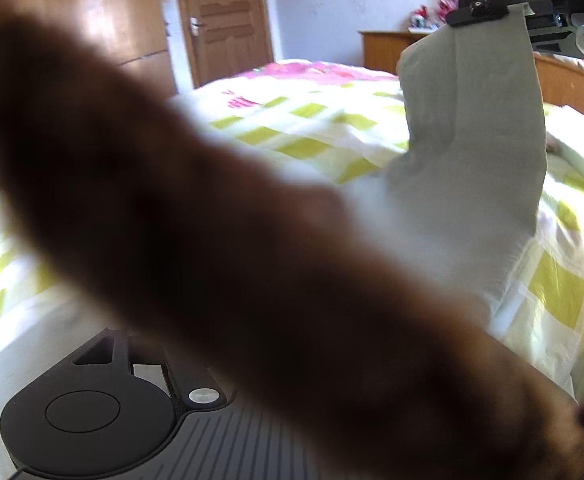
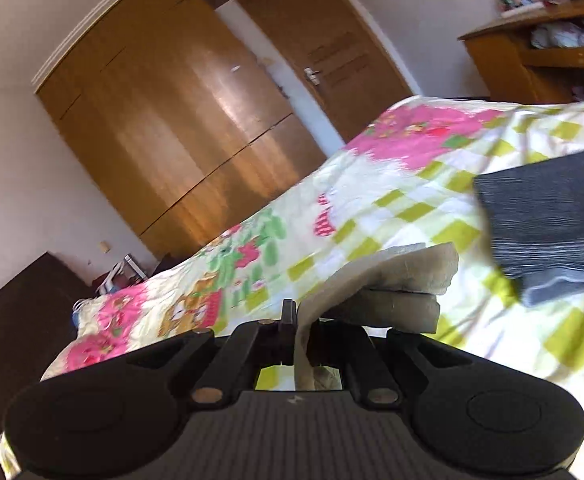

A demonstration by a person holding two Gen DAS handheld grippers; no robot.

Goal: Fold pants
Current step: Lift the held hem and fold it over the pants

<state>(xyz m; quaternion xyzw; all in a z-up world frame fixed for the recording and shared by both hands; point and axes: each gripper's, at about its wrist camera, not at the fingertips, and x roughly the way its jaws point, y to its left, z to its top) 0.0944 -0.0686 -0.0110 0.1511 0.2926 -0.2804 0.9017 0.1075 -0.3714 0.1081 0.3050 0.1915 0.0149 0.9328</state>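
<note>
- My right gripper (image 2: pixel 296 320) is clamped tight on a corner of the light grey pants (image 2: pixel 388 276), and the fabric is pinched right between the closed jaws in the right wrist view.
- From the left wrist camera I can see that same gripper up in the top right corner, with the pants (image 1: pixel 472 140) hanging down from it like a flag, lifted off the bed (image 1: pixel 304 128) at the top and trailing down to the quilt at the bottom.
- Left gripper: honestly can't tell if it's open or shut. A big blurry brown shape (image 1: pixel 252 240) sits right across the lens and hides the fingers; I only get the black body of the gripper at the bottom left.
- The bed has a quilt with yellow-green checks and pink flower and cartoon prints (image 2: pixel 424 140).
- There's a folded dark grey striped garment (image 2: pixel 548 224) lying on the quilt, off to the right of the pants in the right wrist view, and apart from them.
- Background: wooden wardrobe (image 2: pixel 180 120), a wooden door (image 1: pixel 224 20) with a metal handle, and a wooden shelf unit (image 2: pixel 532 60) with some stuff on it by the far wall.
</note>
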